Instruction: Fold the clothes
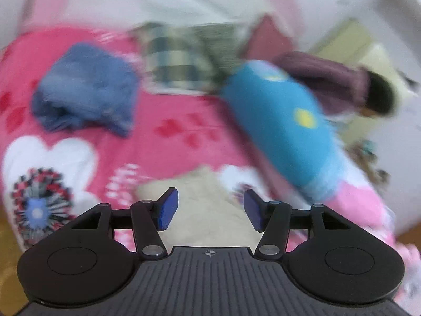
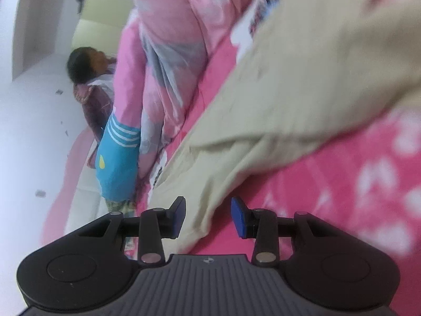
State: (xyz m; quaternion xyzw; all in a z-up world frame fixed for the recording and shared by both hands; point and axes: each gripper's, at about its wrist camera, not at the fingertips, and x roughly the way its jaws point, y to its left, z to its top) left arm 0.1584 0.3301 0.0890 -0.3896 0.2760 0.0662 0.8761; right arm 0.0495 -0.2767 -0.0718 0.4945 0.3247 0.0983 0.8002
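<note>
On the bed with the pink heart-patterned cover (image 1: 163,100), a cream-beige soft garment (image 2: 302,84) lies spread but wrinkled, and the right claw (image 2: 208,217) stands with its blue pads apart over one narrow end of it, clamped on nothing, probably placed to take that edge for a fold. The left claw (image 1: 210,210) is also apart and holds nothing, above a cream corner. Only the left view shows the folded blue denim piece (image 1: 84,87) and a checked cloth (image 1: 179,60) farther back; the right view shows the garment's length.
</note>
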